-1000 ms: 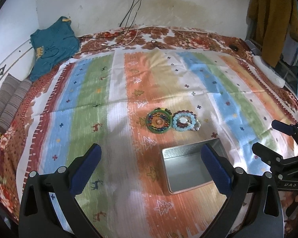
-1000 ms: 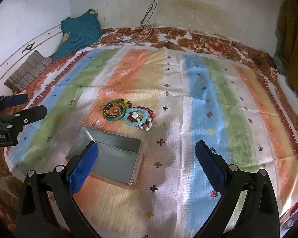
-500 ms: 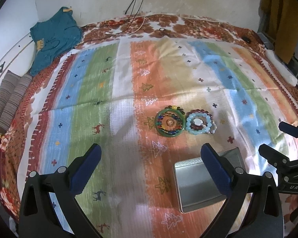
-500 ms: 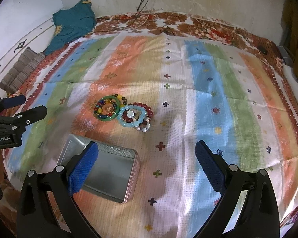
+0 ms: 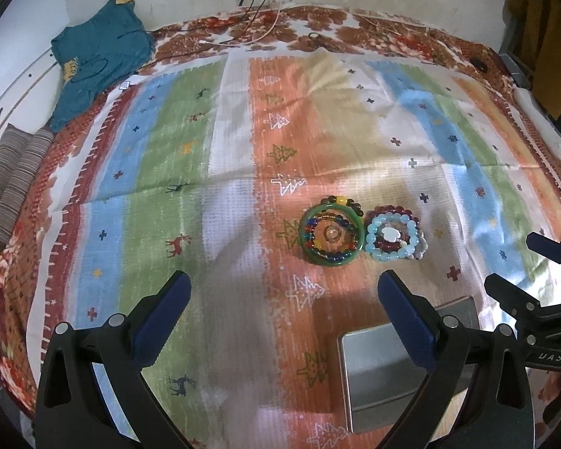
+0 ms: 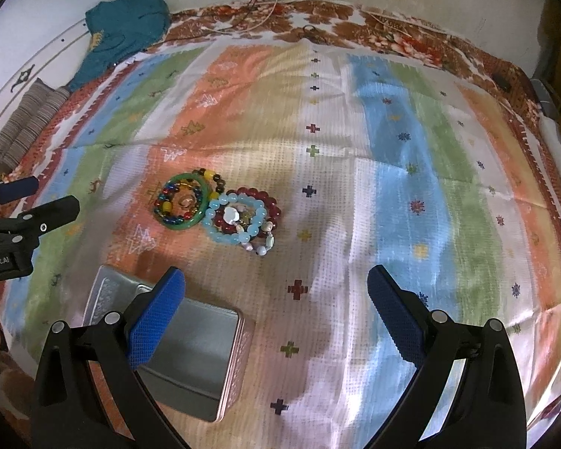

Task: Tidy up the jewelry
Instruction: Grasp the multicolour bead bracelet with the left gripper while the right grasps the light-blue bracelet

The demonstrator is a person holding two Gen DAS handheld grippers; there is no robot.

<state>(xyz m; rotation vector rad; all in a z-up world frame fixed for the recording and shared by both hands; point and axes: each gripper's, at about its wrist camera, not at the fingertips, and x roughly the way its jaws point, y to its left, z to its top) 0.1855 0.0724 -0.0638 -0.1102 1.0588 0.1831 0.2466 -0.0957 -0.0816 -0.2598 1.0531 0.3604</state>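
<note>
A green bangle with coloured bead bracelets (image 5: 331,234) (image 6: 183,202) lies on the striped cloth beside a light blue and dark red bead bracelet pile (image 5: 393,237) (image 6: 243,219). An open, empty metal tin (image 5: 385,370) (image 6: 190,351) sits nearer to me. My left gripper (image 5: 282,318) is open and empty, above the cloth left of the tin. My right gripper (image 6: 275,314) is open and empty, with its left finger over the tin. Each gripper shows in the other's view, the right one (image 5: 535,262) and the left one (image 6: 30,202).
The striped cloth (image 5: 243,149) covers a bed with a floral edge. A teal garment (image 5: 97,60) and a striped cushion (image 5: 11,176) lie at the far left. Cables (image 5: 258,33) run at the back by the wall. A white object (image 5: 542,131) lies at the right edge.
Both grippers have moved forward and tilted down. The jewelry and tin now appear lower and nearer in both views. Both stay open.
</note>
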